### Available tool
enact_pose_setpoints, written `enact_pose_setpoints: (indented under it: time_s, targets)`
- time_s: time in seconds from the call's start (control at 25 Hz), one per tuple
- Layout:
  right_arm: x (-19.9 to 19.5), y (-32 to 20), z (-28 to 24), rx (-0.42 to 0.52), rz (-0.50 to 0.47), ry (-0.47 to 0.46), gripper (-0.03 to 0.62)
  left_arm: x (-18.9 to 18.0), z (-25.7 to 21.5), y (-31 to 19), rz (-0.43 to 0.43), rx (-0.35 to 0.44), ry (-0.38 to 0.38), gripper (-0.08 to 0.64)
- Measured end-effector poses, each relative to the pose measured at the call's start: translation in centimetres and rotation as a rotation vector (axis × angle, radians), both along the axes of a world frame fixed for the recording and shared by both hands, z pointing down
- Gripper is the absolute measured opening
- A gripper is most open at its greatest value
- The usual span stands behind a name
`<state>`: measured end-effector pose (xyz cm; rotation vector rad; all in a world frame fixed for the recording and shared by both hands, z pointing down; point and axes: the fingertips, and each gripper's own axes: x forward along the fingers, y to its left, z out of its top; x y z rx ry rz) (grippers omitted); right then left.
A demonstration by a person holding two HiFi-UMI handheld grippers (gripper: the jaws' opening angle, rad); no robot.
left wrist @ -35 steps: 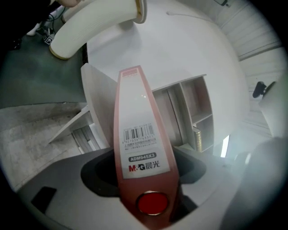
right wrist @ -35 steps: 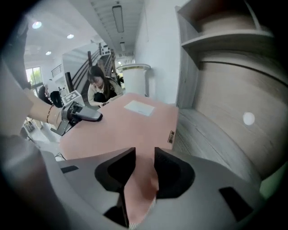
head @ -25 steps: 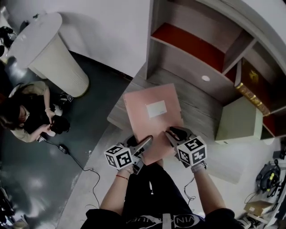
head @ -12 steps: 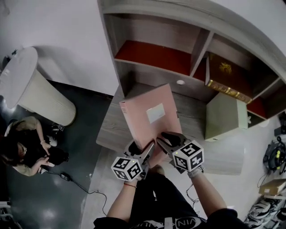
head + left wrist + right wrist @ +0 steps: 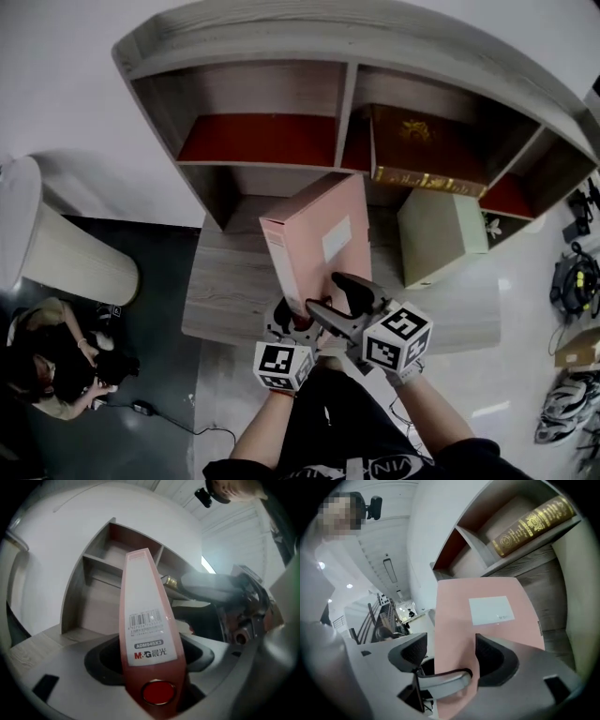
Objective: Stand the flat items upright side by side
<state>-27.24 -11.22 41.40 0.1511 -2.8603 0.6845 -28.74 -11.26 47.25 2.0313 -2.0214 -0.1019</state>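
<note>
A pink file box (image 5: 319, 239) stands tilted up on its edge over the wooden desk (image 5: 225, 281), with its labelled face turned right. My left gripper (image 5: 298, 323) is shut on the bottom of its spine (image 5: 145, 620), one pad on each side. My right gripper (image 5: 333, 298) is beside it and its jaws are opening. The box's lower edge (image 5: 487, 606) sits between them, the left pad (image 5: 410, 651) clear of it. A pale green box (image 5: 441, 234) stands upright to the right. A brown book with gold lettering (image 5: 427, 150) lies flat in a shelf bay.
A grey shelf unit (image 5: 347, 94) with red-lined bays (image 5: 258, 139) rises behind the desk. A white round stand (image 5: 56, 244) and a seated person (image 5: 47, 366) are on the floor at left. Cables and gear (image 5: 572, 281) lie at right.
The pink box has swung from lying flat to standing on edge, nearer the shelf. My right jaws have spread apart off its edge. The left gripper has kept its hold.
</note>
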Motion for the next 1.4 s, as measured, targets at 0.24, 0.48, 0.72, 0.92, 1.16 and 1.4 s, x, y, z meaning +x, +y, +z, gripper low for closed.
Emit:
enact_pose_setpoints:
  time_s: [0.24,0.48,0.72,0.92,1.16,1.4]
  targets:
    - [1.5,-1.4,-0.4,0.078,0.109,0.042,0.379,3.0,-0.9,-1.7,0.014,0.006,-0.142,0.318]
    - [3.5,-3.3,-0.1,0.154,0.206,0.089,0.361,5.0,-1.5,-3.0,0.057,0.024,-0.232,0.319]
    - [5.3,-4.4,0.1,0.168,0.213,0.051,0.341,6.6,-1.5,-3.9,0.140,0.034,-0.238,0.319]
    - [7.2,-4.5,1.4,0.207,0.193,0.102,0.333,8.5,-0.3,-3.9,0.257,0.003,-0.240,0.319]
    - [10.3,-5.2,2.9,0.206,0.211,0.139,0.322,11.1,1.0,-4.6,0.384,-0.031,-0.257,0.313]
    - [12.4,-5.7,4.6,0.185,0.210,0.187,0.302,13.3,2.4,-5.3,0.452,-0.074,-0.229,0.313]
